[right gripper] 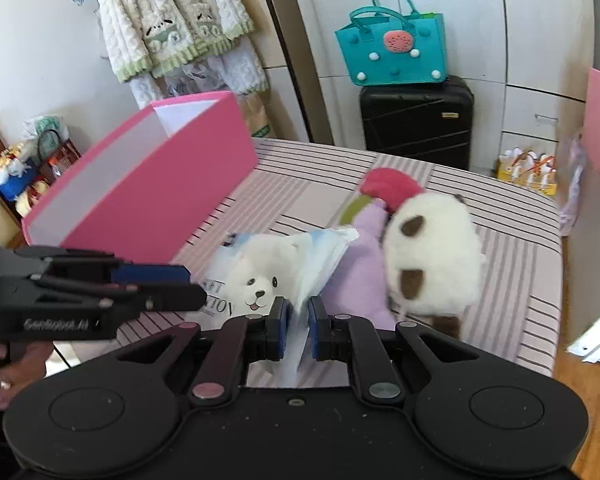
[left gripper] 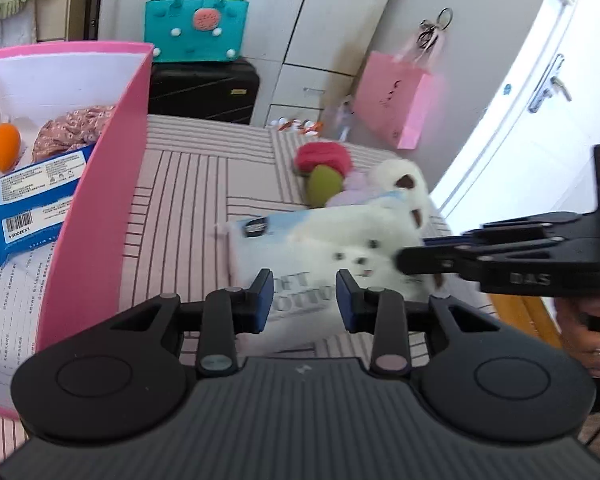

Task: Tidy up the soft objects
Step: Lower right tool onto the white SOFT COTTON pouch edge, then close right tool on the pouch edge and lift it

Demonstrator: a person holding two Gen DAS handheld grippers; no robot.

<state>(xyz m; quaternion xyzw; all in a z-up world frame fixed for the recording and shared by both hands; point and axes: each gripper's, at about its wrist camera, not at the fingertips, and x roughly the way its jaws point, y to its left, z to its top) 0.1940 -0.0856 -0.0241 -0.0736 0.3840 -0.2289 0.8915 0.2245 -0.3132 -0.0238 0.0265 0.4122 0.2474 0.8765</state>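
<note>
My right gripper (right gripper: 299, 316) pinches the tissue pack (right gripper: 260, 276)'s edge; left gripper (left gripper: 304, 296) gapes empty; lift gently toward the pink box (right gripper: 148, 184), far left.

"DAS" on right gripper (left gripper: 404, 258); "GenRobot.AI" on left gripper (right gripper: 198, 286).

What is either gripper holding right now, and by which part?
The right gripper pinches the white puppy-print tissue pack by its thin end edge. The left gripper is open, holding nothing.

Striped bed (right gripper: 512, 280): pink box (right gripper: 168, 196), tissue pack (right gripper: 268, 276), plush toys (right gripper: 432, 256) on it.
</note>
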